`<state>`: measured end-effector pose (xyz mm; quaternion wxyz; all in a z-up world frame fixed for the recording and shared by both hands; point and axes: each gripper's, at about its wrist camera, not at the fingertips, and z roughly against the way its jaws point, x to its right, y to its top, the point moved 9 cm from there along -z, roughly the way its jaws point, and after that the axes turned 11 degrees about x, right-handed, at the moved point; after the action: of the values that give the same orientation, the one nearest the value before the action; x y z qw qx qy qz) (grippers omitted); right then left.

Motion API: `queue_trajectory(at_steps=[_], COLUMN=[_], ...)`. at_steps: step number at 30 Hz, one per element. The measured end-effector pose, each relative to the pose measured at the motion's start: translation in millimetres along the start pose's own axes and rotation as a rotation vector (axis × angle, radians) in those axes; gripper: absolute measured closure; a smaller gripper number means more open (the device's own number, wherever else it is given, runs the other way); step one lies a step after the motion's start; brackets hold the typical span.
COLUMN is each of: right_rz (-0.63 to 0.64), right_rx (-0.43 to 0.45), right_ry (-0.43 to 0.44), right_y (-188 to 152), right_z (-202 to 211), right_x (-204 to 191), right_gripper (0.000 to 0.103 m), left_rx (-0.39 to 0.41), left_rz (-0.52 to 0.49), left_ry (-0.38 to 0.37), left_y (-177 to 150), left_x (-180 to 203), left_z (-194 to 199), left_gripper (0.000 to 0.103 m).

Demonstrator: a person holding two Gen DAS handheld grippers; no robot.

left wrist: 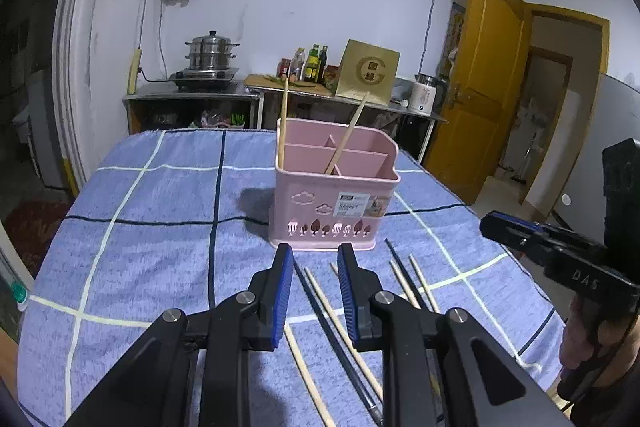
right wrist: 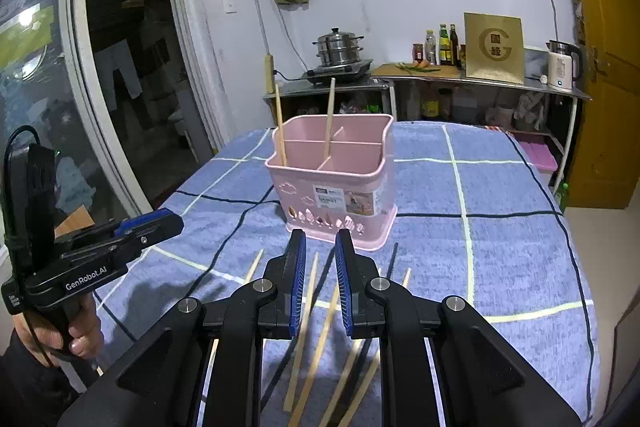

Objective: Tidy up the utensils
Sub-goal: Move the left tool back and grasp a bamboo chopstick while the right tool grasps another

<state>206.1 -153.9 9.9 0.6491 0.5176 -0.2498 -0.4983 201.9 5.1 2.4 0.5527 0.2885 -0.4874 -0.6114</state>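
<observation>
A pink divided utensil basket (left wrist: 332, 211) (right wrist: 340, 195) stands on the blue checked tablecloth. Two wooden chopsticks (left wrist: 283, 123) (right wrist: 329, 119) stand upright in its compartments. Several wooden and dark chopsticks (left wrist: 332, 311) (right wrist: 308, 311) lie loose on the cloth in front of the basket. My left gripper (left wrist: 314, 251) is open and empty, hovering above the loose chopsticks. My right gripper (right wrist: 320, 239) is open and empty, also above the loose chopsticks. Each gripper shows in the other's view, the right one (left wrist: 490, 223) at the right edge and the left one (right wrist: 172, 221) at the left edge.
The table (left wrist: 152, 227) (right wrist: 500, 211) is covered by the blue checked cloth. Behind it a steel counter (left wrist: 192, 95) (right wrist: 480, 79) holds a steamer pot, bottles, a gold box and a kettle. A yellow door (left wrist: 480, 87) stands open at the right.
</observation>
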Motion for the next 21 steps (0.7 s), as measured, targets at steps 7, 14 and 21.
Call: queue_trajectory(at_steps=[7, 14, 21], right_rz=[-0.015, -0.032, -0.033], right_rx=[-0.039, -0.14, -0.238], right_ry=[-0.012, -0.048, -0.085], right_y=[-16, -48, -76], right_z=[-12, -42, -70], right_x=[10, 28, 44], right_gripper=[0.087, 0.087, 0.087], left_rx=[-0.057, -0.173, -0.279], left_rz=[0.008, 0.007, 0.02], left_ry=[0.025, 0.074, 0.104], left_y=[-16, -47, -76], left_x=[-8, -22, -34], left_z=[-19, -51, -83], left_gripper=[0.08, 0.08, 0.08])
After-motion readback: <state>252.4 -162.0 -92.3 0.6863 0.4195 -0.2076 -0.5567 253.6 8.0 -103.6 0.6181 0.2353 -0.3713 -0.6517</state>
